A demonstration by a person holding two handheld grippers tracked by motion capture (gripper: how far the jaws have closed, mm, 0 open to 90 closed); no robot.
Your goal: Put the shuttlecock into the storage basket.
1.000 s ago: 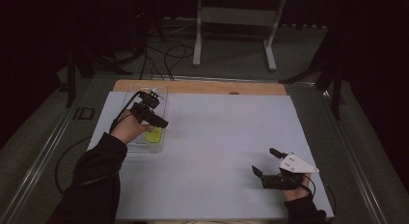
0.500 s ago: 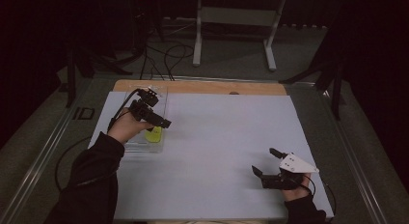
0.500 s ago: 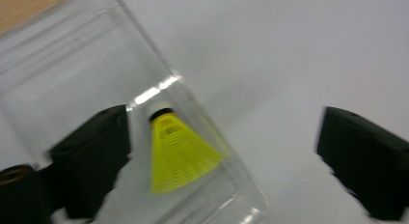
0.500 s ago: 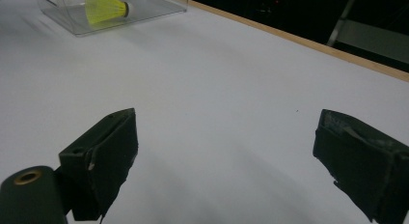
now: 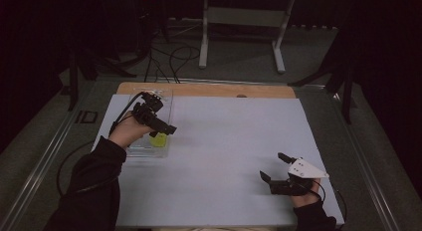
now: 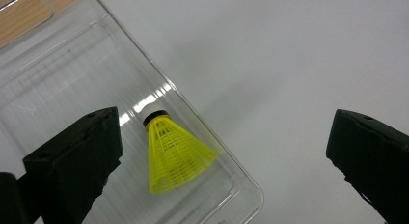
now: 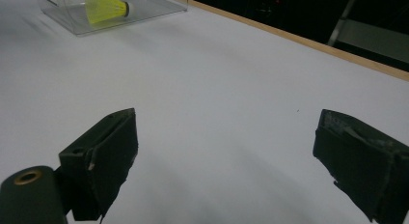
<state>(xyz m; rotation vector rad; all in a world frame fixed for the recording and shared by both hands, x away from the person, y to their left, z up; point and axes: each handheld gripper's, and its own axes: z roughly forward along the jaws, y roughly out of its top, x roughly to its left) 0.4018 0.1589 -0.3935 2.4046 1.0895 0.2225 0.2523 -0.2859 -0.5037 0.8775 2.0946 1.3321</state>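
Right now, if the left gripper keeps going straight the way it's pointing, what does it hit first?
Most likely the yellow shuttlecock lying in the clear plastic tray. The left gripper is open above it. One finger is over the tray, the other over the white table cover. Depth is hard to judge.

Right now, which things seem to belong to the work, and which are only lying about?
Likely in use:
- yellow plastic shuttlecock
- clear plastic tray holding it
- left hand-held gripper, open above it

Only around:
- right hand-held gripper, open, resting apart
- white table cover
- grey metal stand

No readable text, labels or nos. anywhere — nothing legible in any view.
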